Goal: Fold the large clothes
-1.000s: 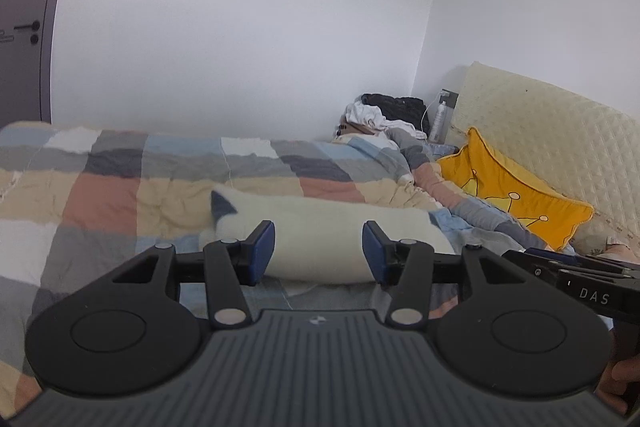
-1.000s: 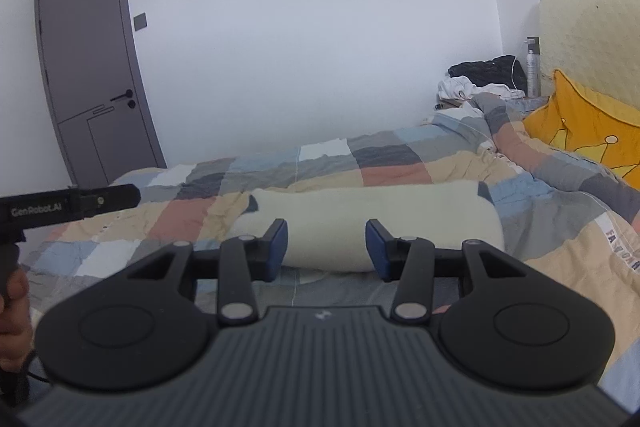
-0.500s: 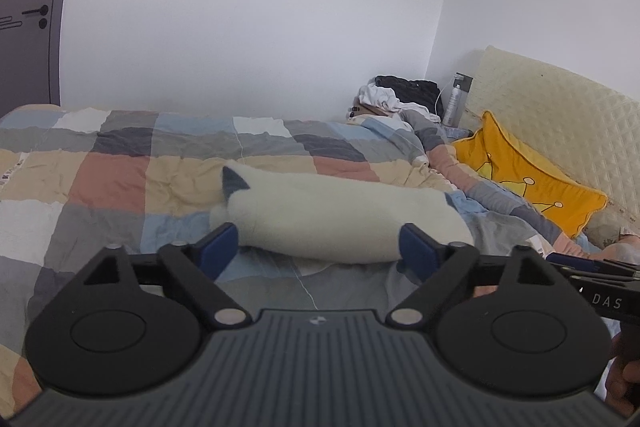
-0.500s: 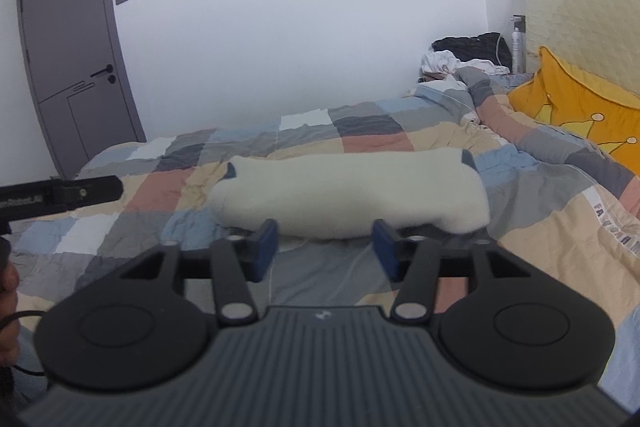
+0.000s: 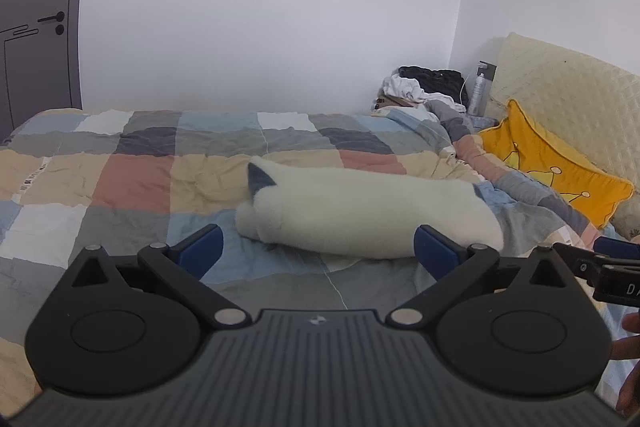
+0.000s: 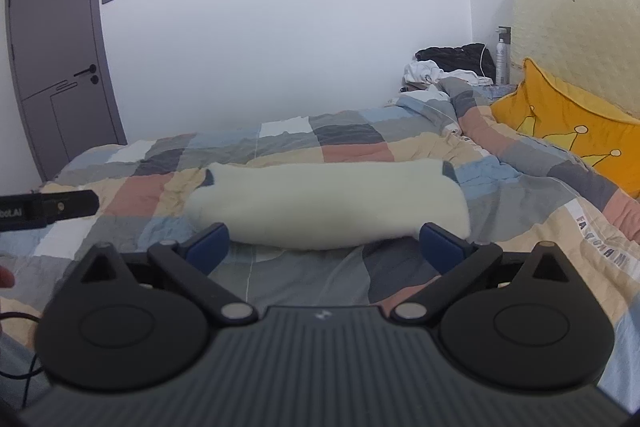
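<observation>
A cream fleece garment (image 5: 368, 211) with dark grey-blue trim lies folded into a long bundle on the checked quilt (image 5: 132, 179). It also shows in the right wrist view (image 6: 328, 203). My left gripper (image 5: 318, 249) is open and empty, held just short of the bundle's near edge. My right gripper (image 6: 326, 245) is open and empty too, a little in front of the bundle. Neither gripper touches the garment. The other gripper's body shows at each view's side edge.
A yellow crown-print cushion (image 5: 556, 163) leans on the cream padded headboard (image 5: 568, 91) at the right. A pile of dark and white clothes (image 5: 424, 83) and a spray bottle (image 5: 478, 89) sit in the far corner. A grey door (image 6: 56, 67) stands at the left.
Both grippers have opened wide from a narrower gap, the left one first. Both views have shifted slightly, with the folded garment staying still on the quilt.
</observation>
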